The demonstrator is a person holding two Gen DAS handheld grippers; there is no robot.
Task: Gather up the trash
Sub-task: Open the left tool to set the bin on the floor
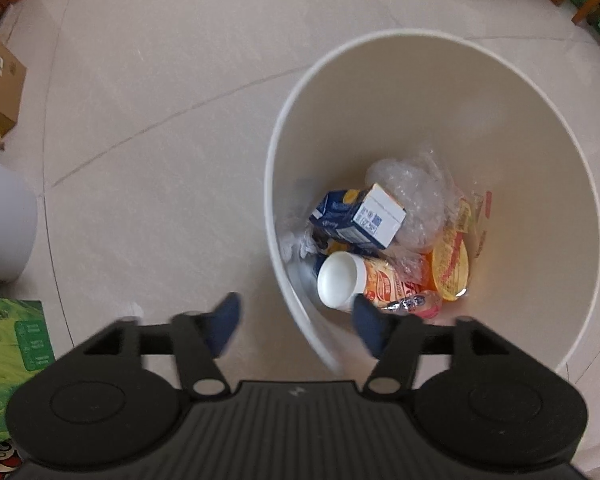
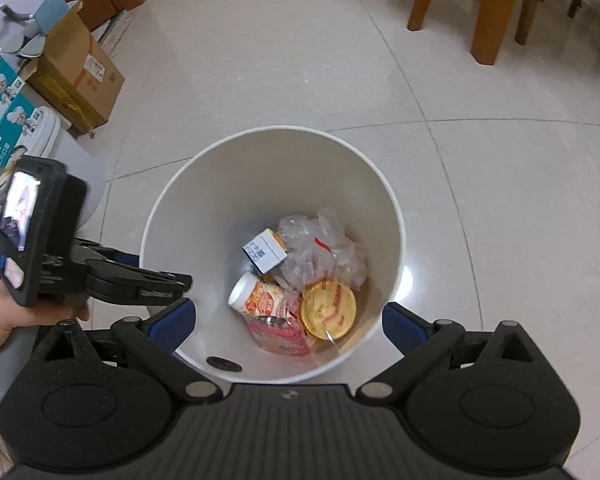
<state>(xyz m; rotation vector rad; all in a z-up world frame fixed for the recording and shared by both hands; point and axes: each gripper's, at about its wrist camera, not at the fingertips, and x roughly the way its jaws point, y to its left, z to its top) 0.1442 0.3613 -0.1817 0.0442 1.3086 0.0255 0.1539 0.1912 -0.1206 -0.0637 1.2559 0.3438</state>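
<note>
Hovering over the bin (image 2: pixel 380 200), left gripper (image 1: pixel 296 320) and right gripper (image 2: pixel 288 320) both spread, empty — withdraw upward, clear of the rim.

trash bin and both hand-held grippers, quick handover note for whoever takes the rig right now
Left hand-held gripper: open, empty, hovering over the near rim of the white trash bin.
Right hand-held gripper: open, empty, above the bin, fingers straddling its near rim.
In the bin: blue-and-white carton, crumpled clear plastic, white-capped bottle with orange label, round yellow lid, pink wrapper.
Done: these items are binned.
Left: no loose trash shows on the visible floor tiles; check outside these views before stopping. Cardboard boxes stand by the wall.
</note>
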